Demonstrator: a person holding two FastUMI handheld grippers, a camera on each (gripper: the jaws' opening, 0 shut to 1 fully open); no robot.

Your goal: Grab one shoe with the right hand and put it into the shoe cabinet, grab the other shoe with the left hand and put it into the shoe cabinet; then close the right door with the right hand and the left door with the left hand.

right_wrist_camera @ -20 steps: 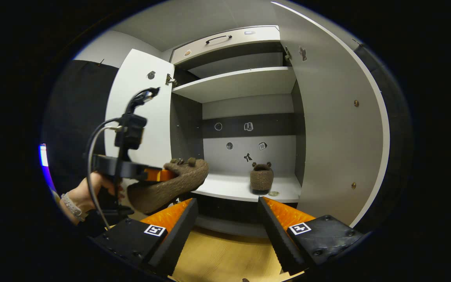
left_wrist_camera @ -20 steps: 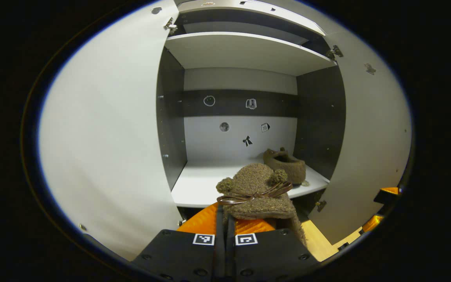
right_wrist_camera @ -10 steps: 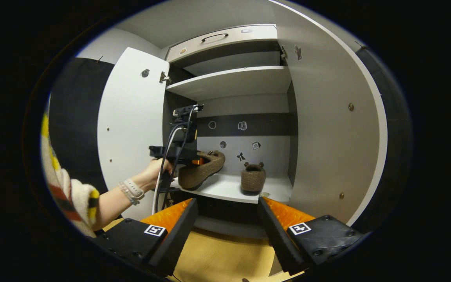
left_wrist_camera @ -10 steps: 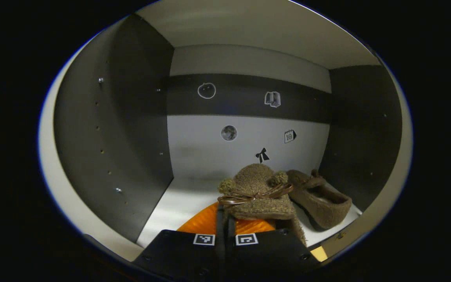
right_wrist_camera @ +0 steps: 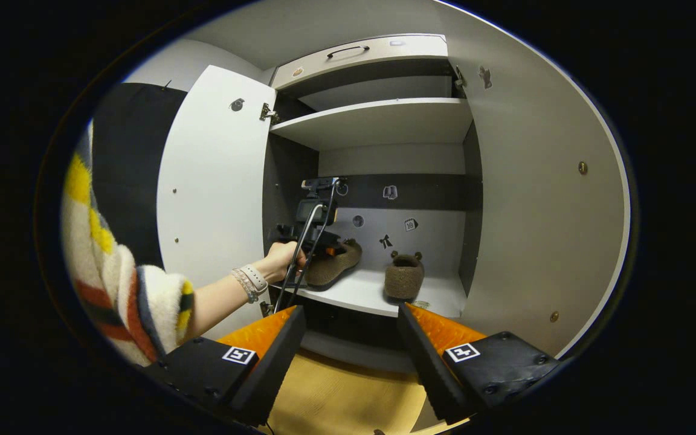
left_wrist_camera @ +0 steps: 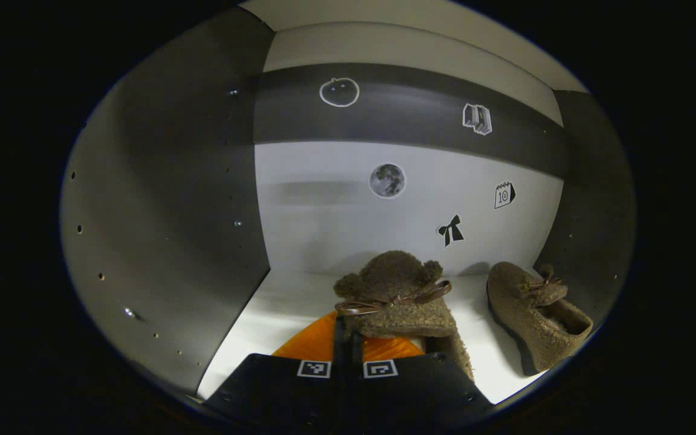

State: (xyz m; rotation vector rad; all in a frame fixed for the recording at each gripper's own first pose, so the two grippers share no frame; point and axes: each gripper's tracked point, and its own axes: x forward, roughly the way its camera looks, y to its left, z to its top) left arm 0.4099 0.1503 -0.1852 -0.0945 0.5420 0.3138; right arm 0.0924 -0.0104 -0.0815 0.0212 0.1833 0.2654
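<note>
1. At the far left of the right gripper view, the left door [right_wrist_camera: 212,181] stood swung wide open, with the person's striped sleeve [right_wrist_camera: 124,296] reaching past it toward the shoe cabinet [right_wrist_camera: 378,121].
2. The left gripper [left_wrist_camera: 348,338] was clenched on the heel of the second shoe [left_wrist_camera: 396,296]. A second earlier it had hung outside the doors; it had since carried the shoe deep inside, over the lower shelf [left_wrist_camera: 275,302].
3. In the right gripper view that shoe looked low over the shelf's left part, but whether its sole already touched the board could not be told.
4. The first shoe [left_wrist_camera: 535,314] lay on the same shelf, near to the right of the held one and apart from it. It had not shifted over the last second.
5. The right gripper [right_wrist_camera: 351,344] hung outside the cabinet, its jaws spread and holding nothing, having drawn little closer since a second ago.
6. At the far right, the right door [right_wrist_camera: 541,199] was open as well.
7. Judged from this, the second placement was nearly done: the left gripper would next need to set the shoe down, let go and back out. Both doors remained to be closed, the right one first.
</note>
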